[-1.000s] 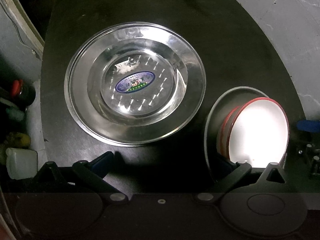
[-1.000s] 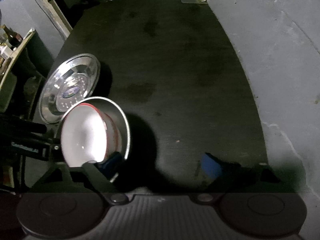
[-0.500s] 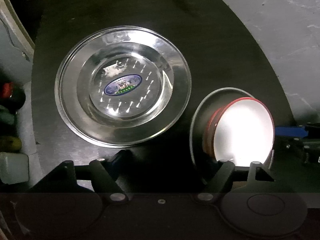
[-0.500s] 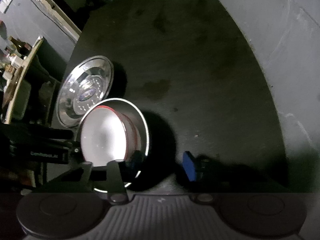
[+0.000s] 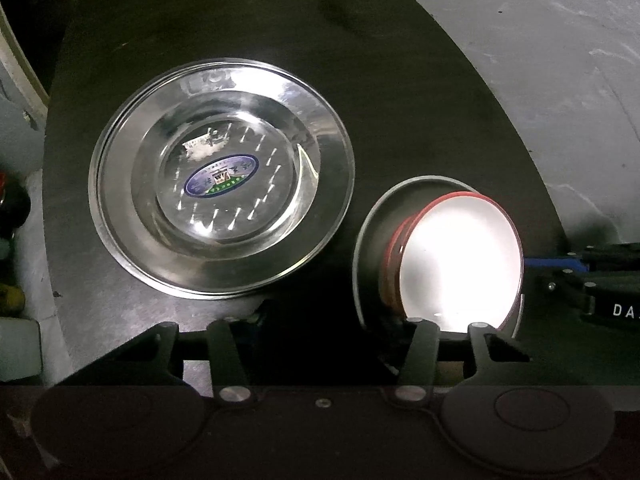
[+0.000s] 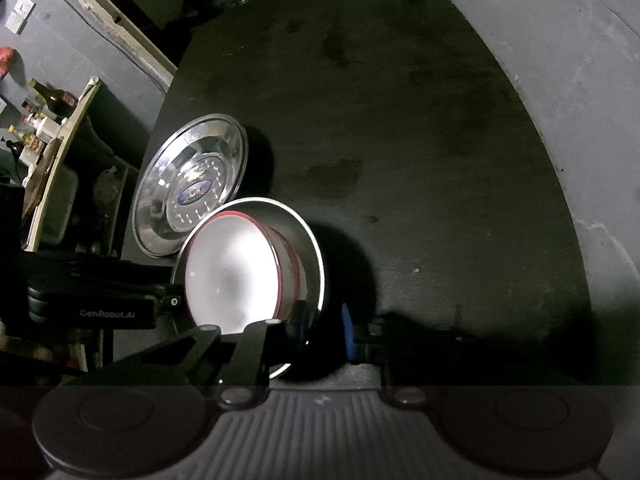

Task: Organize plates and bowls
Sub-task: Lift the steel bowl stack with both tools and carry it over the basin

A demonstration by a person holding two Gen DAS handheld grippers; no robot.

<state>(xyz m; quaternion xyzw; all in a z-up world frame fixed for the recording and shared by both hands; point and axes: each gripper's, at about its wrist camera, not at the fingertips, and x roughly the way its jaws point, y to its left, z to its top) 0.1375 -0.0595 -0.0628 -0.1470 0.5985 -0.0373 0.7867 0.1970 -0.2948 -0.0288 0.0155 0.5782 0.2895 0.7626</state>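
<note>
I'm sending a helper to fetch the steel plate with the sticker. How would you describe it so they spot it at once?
On the dark round table, look beside the stacked red-rimmed white bowls. The large steel plate lies flat and alone. Only it has a blue oval sticker at its centre.

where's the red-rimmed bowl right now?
The red-rimmed bowl sits in a small steel plate on the dark table, right of the big steel plate in the left wrist view, near the table's front edge.
</note>
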